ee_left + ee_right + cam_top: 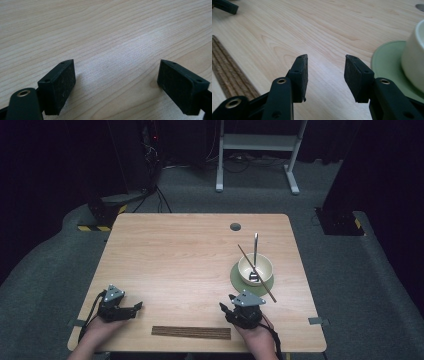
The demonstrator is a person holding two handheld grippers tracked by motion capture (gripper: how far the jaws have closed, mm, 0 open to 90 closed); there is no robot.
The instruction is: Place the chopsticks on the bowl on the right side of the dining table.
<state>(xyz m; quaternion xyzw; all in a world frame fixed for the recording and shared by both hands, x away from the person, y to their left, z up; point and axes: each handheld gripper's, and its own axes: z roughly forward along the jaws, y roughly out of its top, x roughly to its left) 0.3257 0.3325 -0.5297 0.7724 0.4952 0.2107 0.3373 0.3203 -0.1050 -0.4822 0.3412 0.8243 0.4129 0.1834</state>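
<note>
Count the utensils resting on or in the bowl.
2. A metal spoon stands in the cream bowl, handle pointing to the table's far edge. A single brown chopstick lies slanted across the bowl's rim, its near end past the green plate.

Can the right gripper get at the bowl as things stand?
Probably yes. The right gripper is open and holds nothing, and the bowl on its green plate sits just ahead with bare table between.
</note>
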